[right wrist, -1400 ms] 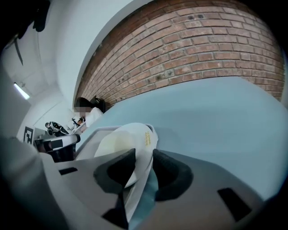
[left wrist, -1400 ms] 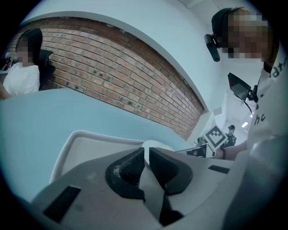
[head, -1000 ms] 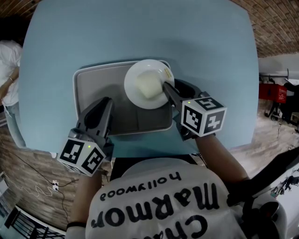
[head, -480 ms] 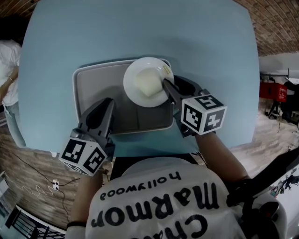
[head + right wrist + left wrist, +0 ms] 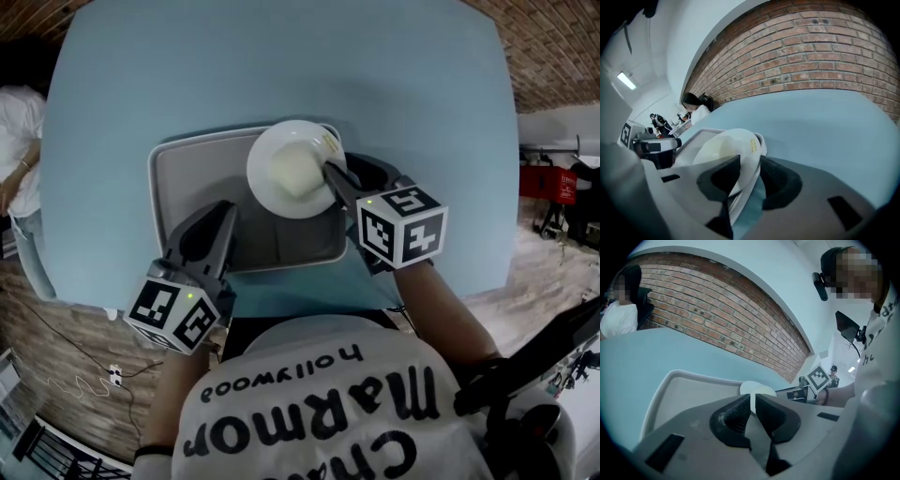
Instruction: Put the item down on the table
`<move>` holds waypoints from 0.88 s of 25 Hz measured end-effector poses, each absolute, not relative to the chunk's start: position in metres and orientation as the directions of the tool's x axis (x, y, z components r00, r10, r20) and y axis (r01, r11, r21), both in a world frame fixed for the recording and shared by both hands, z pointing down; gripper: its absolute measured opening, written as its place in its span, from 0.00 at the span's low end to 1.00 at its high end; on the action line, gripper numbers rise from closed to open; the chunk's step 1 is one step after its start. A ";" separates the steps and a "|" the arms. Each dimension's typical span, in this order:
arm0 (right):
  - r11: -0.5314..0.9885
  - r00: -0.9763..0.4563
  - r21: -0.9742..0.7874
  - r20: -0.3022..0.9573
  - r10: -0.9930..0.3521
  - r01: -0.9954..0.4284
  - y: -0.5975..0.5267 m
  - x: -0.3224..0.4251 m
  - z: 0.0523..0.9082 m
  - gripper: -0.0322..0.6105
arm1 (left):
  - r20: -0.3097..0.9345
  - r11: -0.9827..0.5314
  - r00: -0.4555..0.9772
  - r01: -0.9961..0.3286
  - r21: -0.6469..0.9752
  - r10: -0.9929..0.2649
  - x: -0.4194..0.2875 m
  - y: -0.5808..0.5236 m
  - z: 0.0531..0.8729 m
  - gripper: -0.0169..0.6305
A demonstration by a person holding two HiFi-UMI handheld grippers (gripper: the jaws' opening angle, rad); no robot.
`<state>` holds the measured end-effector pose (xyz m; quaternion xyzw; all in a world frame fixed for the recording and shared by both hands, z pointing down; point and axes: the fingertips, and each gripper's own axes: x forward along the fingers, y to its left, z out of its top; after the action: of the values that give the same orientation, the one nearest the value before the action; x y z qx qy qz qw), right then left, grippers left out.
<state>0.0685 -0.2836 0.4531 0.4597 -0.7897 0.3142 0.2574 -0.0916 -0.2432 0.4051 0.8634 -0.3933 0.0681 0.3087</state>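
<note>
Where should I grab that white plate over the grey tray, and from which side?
Grip the white plate by its thin rim at the near right edge, coming from the person's side, a jaw on each face, as the right gripper does. It is wide and shallow; only the rim likely fits.

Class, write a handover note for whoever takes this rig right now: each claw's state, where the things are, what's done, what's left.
Right claw: shut on the near rim of the plate.
Left claw: shut, empty, over the near left part of the tray.
Plate: white, tilted in the grip, over the tray's far right corner; not on the bare table.
Done: plate gripped.
Left: probably carry the plate clear of the tray, set it flat on the table, then open the right claw.
</note>
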 end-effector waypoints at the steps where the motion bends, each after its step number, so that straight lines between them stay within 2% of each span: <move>1: 0.384 -0.442 -0.252 0.697 -0.565 -0.888 -0.284 0.068 0.453 0.24 | 0.359 -0.507 0.685 -0.719 0.476 -0.634 -0.091 -0.243 0.404 0.08; 6: 0.368 -0.456 -0.285 0.689 -0.564 -0.885 -0.282 0.077 0.447 0.24 | 0.354 -0.542 0.703 -0.706 0.456 -0.617 -0.082 -0.242 0.394 0.08; 11: 0.331 -0.452 -0.309 0.639 -0.622 -0.892 -0.286 0.095 0.421 0.24 | 0.342 -0.563 0.709 -0.701 0.437 -0.617 -0.080 -0.246 0.379 0.08; 17: 0.454 -0.578 -0.360 0.551 -0.601 -0.815 -0.269 0.078 0.384 0.24 | 0.322 -0.594 0.723 -0.688 0.418 -0.611 -0.077 -0.238 0.361 0.08; 22: 0.494 -0.592 -0.331 0.518 -0.618 -0.804 -0.243 0.072 0.367 0.23 | 0.309 -0.624 0.730 -0.682 0.381 -0.610 -0.073 -0.223 0.345 0.08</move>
<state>0.0719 -0.2433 0.3669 0.4193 -0.8478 0.2780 0.1677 -0.0733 -0.2230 0.3446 0.8979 -0.3597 0.0751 0.2424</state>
